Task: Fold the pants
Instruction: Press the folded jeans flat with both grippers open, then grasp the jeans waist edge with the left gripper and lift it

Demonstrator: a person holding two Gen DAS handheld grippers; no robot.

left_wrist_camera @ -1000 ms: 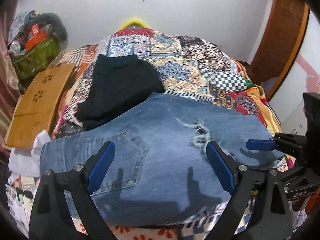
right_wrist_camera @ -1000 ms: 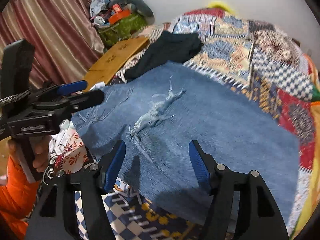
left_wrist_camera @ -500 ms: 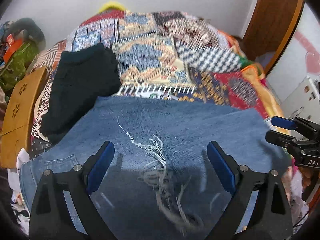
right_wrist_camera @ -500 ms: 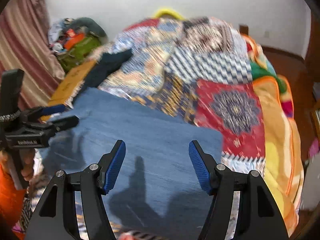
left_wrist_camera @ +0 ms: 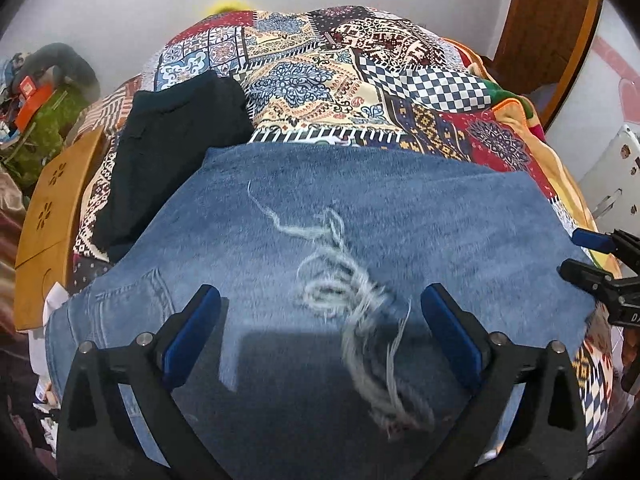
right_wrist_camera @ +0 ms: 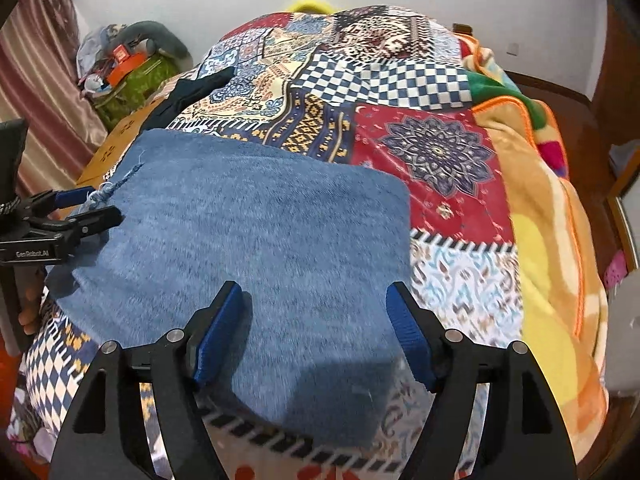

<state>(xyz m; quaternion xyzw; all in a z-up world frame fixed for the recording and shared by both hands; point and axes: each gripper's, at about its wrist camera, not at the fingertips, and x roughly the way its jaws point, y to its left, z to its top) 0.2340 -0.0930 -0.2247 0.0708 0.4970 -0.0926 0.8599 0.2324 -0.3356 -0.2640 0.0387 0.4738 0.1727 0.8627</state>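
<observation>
Where jeans (left_wrist_camera: 360,240) lie: patchwork bedspread (left_wrist_camera: 340,68).

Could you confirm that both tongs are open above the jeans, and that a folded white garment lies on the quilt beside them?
Not quite: the garment is black, not white, as the left wrist view shows. Both left tongs and right tongs are open over the jeans on the quilt.

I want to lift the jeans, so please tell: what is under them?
The jeans lie on the patchwork bedcover, which shows around their edges. Anything else beneath the denim is covered and cannot be seen.
</observation>
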